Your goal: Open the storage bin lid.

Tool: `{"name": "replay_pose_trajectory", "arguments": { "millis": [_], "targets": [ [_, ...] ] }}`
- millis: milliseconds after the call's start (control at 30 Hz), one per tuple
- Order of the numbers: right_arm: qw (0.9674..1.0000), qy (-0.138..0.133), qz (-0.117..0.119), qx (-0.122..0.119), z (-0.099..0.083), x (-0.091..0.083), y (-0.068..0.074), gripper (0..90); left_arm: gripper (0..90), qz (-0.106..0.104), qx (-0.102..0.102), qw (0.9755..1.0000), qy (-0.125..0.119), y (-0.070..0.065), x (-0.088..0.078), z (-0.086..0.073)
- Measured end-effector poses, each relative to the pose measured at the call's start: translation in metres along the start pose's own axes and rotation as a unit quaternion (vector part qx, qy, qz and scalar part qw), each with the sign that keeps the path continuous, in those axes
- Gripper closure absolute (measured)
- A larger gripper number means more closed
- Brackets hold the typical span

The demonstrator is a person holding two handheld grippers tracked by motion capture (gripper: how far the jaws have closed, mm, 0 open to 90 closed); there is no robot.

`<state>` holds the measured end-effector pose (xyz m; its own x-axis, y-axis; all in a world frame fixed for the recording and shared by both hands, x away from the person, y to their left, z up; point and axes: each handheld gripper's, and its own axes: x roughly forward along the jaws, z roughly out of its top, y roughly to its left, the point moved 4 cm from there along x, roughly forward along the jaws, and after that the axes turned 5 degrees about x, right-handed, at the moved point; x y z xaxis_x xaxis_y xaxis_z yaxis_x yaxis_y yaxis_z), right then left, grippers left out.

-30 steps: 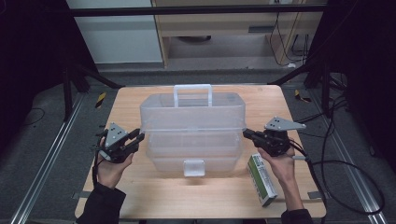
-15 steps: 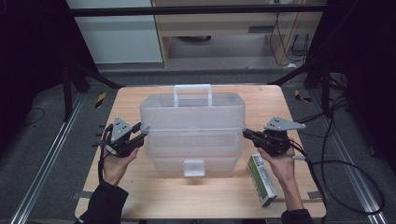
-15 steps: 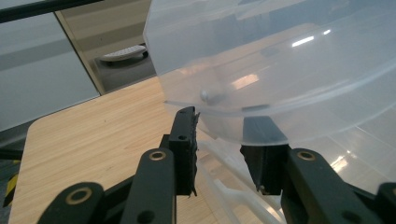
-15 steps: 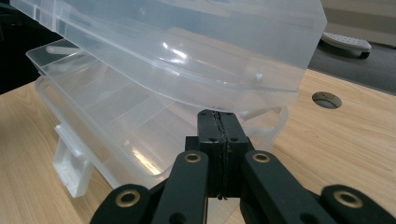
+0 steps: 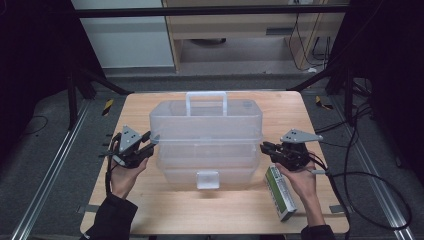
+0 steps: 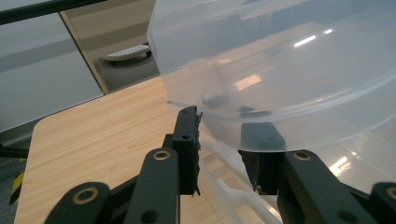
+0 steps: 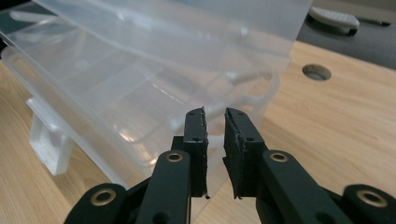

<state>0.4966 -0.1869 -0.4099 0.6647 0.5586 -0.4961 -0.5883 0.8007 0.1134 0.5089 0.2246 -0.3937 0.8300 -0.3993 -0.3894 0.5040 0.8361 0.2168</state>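
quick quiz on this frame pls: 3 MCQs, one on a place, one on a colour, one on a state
1. Where does the green carton lie?
A. inside the box
B. on the table, by the right hand
C. on the floor

2. What colour is the box?
A. clear
B. red
C. black

3. How is the left gripper placed?
A. lying on the floor
B. clamped on the carton
C. jaws either side of the box's lid edge

Answers:
1 B, it sits on the wood under that hand.
2 A, the tabletop shows through it.
3 C, one jaw sits outside the rim, the other shows through the plastic.
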Motion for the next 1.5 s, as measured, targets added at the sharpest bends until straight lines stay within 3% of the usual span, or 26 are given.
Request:
{"name": "replay_pose_trajectory", "arguments": {
  "millis": [67,167,500,700,1067,1500],
  "targets": [
    [0.9997,0.017,-0.012,-0.009,-0.004,0.003,0.001,75.8,68.0,0.001,0.0,1.0,0.001,0.0,0.0,0.0],
    [0.9993,0.034,-0.009,-0.016,-0.008,0.009,0.004,73.3,68.0,0.001,-0.001,1.0,0.002,0.0,0.0,0.001],
    [0.9976,0.064,-0.016,-0.023,-0.017,0.019,0.007,74.6,69.1,0.006,-0.005,1.0,0.006,0.003,0.001,0.008],
    [0.9981,0.061,-0.001,0.002,-0.019,0.019,0.004,76.6,70.1,0.011,-0.013,0.9999,0.003,0.007,0.002,0.016],
    [0.9981,0.062,0.0,-0.004,-0.019,0.022,0.005,79.4,72.5,0.022,-0.026,0.9994,-0.006,0.014,0.007,0.032],
    [0.9981,0.061,0.0,-0.006,-0.019,0.022,0.006,80.2,75.0,0.038,-0.025,0.9989,-0.014,0.024,0.017,0.05]
  ]
}}
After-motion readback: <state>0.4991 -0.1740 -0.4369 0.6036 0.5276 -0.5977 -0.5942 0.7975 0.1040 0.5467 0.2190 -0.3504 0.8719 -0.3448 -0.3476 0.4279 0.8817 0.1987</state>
